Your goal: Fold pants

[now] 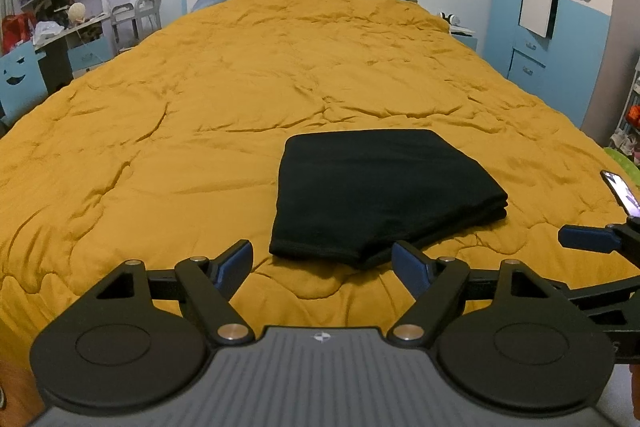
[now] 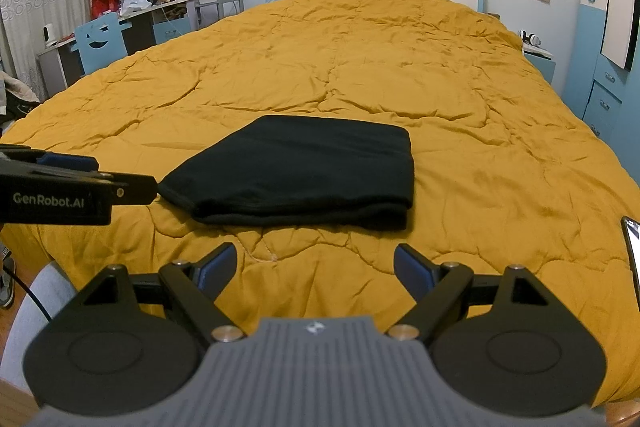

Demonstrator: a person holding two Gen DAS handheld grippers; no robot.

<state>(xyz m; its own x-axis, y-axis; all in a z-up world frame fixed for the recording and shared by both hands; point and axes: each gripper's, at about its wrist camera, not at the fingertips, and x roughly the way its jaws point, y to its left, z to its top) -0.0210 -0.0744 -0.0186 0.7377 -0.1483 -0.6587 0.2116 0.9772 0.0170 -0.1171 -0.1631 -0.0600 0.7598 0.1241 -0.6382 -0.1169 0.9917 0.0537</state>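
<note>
Both claws are held wide and empty: the left claw [image 1: 322, 267] sits just short of the folded black fabric pants [image 1: 380, 193], whose long axis runs crosswise on the mustard quilted bed [image 1: 160, 147]; the right claw [image 2: 314, 269] is kept farther back.

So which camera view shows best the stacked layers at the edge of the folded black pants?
The left wrist view. There the folded black pants turn their right edge to the camera, and the stacked layers show clearly. In the right wrist view the pants show mostly the flat top and a dark front edge.
</note>
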